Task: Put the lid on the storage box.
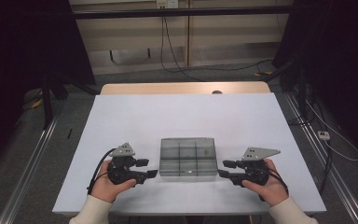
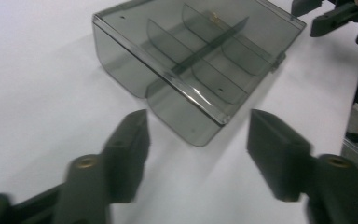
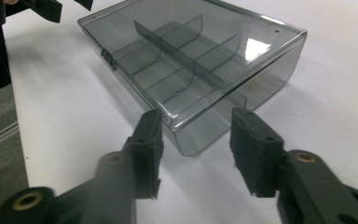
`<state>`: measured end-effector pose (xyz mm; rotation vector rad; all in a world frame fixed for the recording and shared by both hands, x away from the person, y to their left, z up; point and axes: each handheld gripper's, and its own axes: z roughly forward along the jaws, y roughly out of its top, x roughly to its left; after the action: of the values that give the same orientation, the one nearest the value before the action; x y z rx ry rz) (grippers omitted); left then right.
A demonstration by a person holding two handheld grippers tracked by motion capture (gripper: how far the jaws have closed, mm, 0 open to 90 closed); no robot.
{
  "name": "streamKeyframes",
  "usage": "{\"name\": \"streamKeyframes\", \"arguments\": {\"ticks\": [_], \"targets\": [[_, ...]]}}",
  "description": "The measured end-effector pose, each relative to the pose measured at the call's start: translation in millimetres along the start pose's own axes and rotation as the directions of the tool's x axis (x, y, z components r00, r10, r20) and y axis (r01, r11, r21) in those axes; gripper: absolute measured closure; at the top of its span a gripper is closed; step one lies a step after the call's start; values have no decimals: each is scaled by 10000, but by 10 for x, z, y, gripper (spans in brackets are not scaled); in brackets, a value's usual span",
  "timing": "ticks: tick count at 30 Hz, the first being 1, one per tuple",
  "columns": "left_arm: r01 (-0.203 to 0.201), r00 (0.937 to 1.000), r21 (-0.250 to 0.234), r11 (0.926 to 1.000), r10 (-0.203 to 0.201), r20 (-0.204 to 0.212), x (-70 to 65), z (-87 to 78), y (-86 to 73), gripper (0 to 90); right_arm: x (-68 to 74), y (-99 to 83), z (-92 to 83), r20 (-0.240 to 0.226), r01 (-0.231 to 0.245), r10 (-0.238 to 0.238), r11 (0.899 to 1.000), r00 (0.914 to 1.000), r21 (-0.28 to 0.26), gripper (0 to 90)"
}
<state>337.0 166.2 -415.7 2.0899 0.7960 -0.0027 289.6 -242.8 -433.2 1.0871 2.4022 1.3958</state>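
A person aims two handheld grippers at a smoky clear plastic compartment box [image 1: 188, 157] lying near the front middle of a white table [image 1: 177, 116].

The left gripper [image 1: 152, 168] and right gripper [image 1: 224, 168] flank the box's near corners, jaws apart and holding nothing, seemingly poised to grasp it from both sides. Its lid looks closed over the dividers. No label or writing is legible.
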Motion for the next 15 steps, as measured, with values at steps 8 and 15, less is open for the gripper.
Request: {"name": "streamKeyframes", "arguments": {"ticks": [8,15], "targets": [[-32,9996,-206,9998,26,-277,66,-20,-13,232,-61,-6,-23,542,-41,60,9994,9985,-349,361],[70,9985,-468,9989,-95,-544,141,-78,-35,175,-74,-17,-19,777,17,8,9995,9970,-318,269]]}}
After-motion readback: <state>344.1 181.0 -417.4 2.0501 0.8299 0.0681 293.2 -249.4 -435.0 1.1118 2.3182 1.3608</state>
